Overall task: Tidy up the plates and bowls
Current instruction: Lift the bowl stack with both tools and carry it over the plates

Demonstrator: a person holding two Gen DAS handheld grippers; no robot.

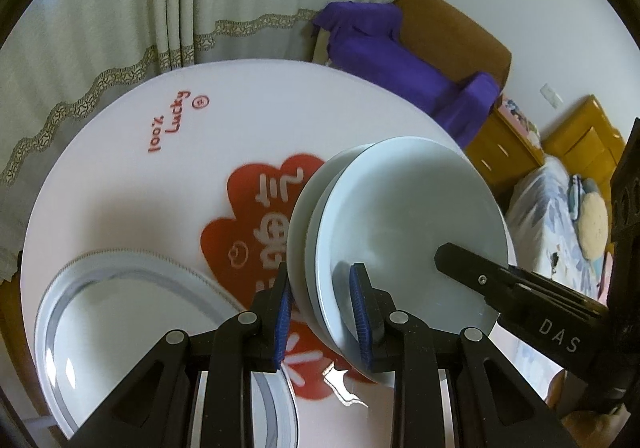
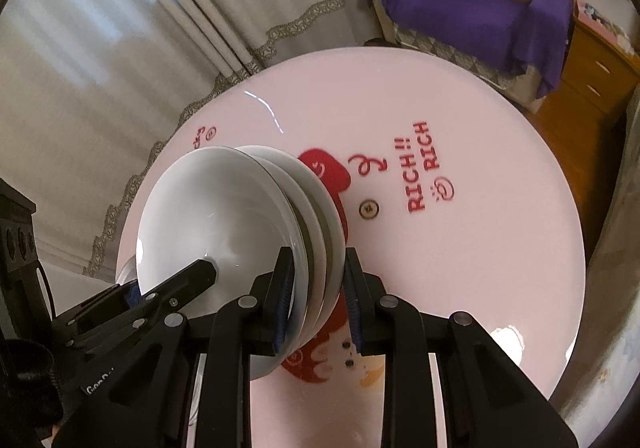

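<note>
A small stack of white plates [image 1: 400, 224] hangs tilted on edge above the round white table [image 1: 120, 151] with its red print. My left gripper [image 1: 324, 312] is shut on the stack's near rim, blue pads [image 1: 360, 308] pressing both faces. The right gripper's black finger [image 1: 480, 280] lies across the top plate's face. In the right wrist view the same plate stack [image 2: 224, 224] shows its hollow face. My right gripper [image 2: 318, 308] is shut on the opposite rim, and the left gripper [image 2: 176, 288] comes in from the lower left.
A large plate with a ribbed rim [image 1: 120, 308] lies on the table at the lower left. Curtains [image 1: 120, 7] hang behind the table. A sofa with a purple cover [image 2: 472, 11], a wooden cabinet [image 2: 592, 79] and a bed [image 1: 560, 207] stand beyond the table's far edge [image 2: 440, 268].
</note>
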